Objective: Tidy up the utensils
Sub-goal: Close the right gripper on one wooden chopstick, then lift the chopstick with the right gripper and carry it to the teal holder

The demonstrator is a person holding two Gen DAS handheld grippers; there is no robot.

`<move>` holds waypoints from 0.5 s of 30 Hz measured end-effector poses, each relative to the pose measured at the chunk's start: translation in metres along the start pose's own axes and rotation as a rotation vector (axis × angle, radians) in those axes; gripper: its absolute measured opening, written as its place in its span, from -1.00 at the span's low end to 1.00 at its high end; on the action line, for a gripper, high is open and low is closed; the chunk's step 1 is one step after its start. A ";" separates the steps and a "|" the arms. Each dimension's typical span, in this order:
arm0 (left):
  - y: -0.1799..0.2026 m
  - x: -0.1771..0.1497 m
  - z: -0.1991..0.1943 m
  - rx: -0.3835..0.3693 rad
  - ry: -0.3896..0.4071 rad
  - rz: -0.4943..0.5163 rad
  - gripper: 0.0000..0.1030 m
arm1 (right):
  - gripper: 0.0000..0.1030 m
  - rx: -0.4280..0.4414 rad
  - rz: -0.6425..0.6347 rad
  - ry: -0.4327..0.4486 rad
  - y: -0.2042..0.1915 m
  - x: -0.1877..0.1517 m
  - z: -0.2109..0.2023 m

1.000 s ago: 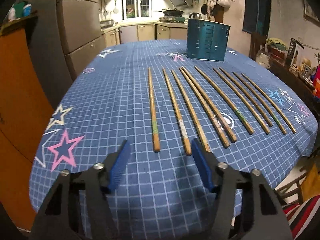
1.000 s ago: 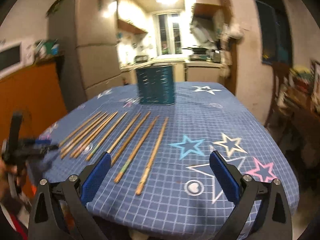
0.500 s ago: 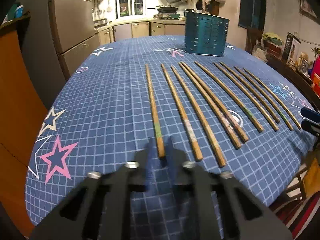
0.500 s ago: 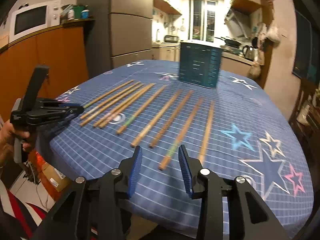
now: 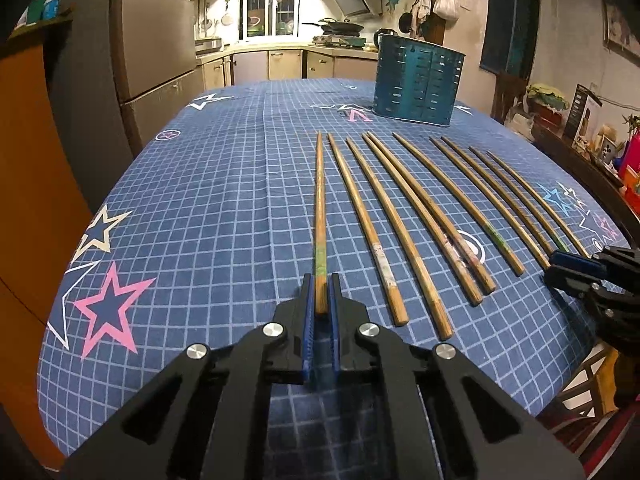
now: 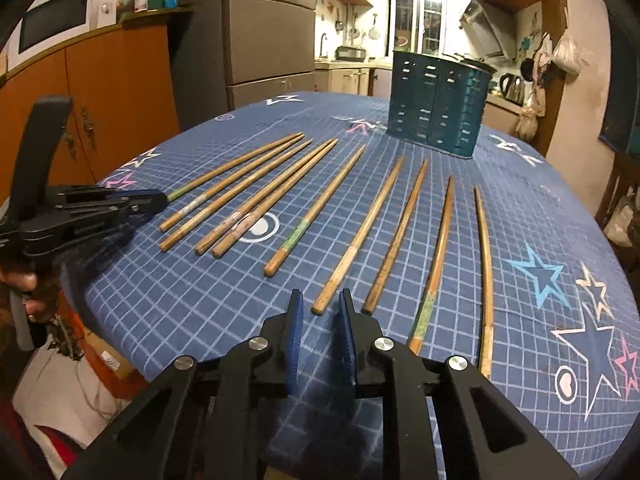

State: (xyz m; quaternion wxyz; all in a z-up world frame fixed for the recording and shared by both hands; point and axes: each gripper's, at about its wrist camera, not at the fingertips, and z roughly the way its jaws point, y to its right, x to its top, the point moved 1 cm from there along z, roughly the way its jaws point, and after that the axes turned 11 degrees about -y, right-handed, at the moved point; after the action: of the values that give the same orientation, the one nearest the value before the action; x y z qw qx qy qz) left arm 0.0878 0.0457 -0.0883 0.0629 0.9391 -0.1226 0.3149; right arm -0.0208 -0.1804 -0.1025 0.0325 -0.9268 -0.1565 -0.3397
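Bamboo chopstick point(image 5: 320, 216) pinched at its butt end by the left gripper point(image 5: 320, 304); holder point(image 5: 418, 80) stands far ahead, slightly right.
Lift level, carry it forward, tip it tip-down over the holder's rim. Left gripper points straight along the stick, low over the table point(image 5: 208, 208). Right gripper point(image 6: 320, 312) hovers at the row's near ends, jaws narrowly apart, holding nothing, one stick butt point(image 6: 320, 306) just ahead.

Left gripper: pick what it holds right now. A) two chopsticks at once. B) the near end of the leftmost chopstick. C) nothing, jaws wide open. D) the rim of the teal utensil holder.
B: in the left wrist view the left gripper has its blue pads closed on the near end of the leftmost chopstick, far from the teal utensil holder.
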 end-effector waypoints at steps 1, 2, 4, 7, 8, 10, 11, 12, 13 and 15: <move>-0.001 0.000 0.000 -0.003 -0.004 0.001 -0.90 | -0.61 -0.014 0.001 0.010 -0.001 0.000 0.001; -0.001 0.001 -0.001 -0.001 -0.006 0.004 -0.90 | -0.61 -0.019 0.005 0.019 -0.001 0.000 0.002; 0.001 0.000 -0.001 0.009 -0.004 0.016 -0.90 | -0.61 -0.014 0.033 0.051 0.000 -0.005 0.002; 0.002 0.001 -0.001 0.008 0.003 0.015 -0.90 | -0.66 -0.015 0.056 0.089 0.000 -0.010 0.002; 0.001 0.001 0.000 0.001 0.004 0.008 -0.90 | -0.79 -0.002 0.058 0.093 0.000 -0.010 0.002; 0.001 0.002 0.000 -0.009 0.008 -0.004 -0.90 | -0.81 -0.003 0.061 0.093 -0.001 -0.011 0.000; 0.000 0.002 -0.001 -0.013 0.010 -0.012 -0.90 | -0.83 0.005 0.063 0.090 0.000 -0.010 0.000; -0.001 0.001 -0.001 -0.018 0.011 -0.018 -0.90 | -0.84 0.013 0.068 0.086 0.002 -0.009 -0.001; -0.003 0.001 -0.002 -0.029 0.012 -0.033 -0.90 | -0.85 0.016 0.071 0.086 0.003 -0.007 -0.003; -0.007 0.000 -0.008 -0.041 0.032 -0.062 -0.90 | -0.85 0.008 0.063 0.119 0.005 -0.004 -0.015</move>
State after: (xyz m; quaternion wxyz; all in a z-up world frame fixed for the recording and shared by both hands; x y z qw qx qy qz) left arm 0.0850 0.0539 -0.0817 0.0938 0.9357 -0.0987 0.3254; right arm -0.0308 -0.1886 -0.0933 0.0560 -0.9093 -0.1263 -0.3926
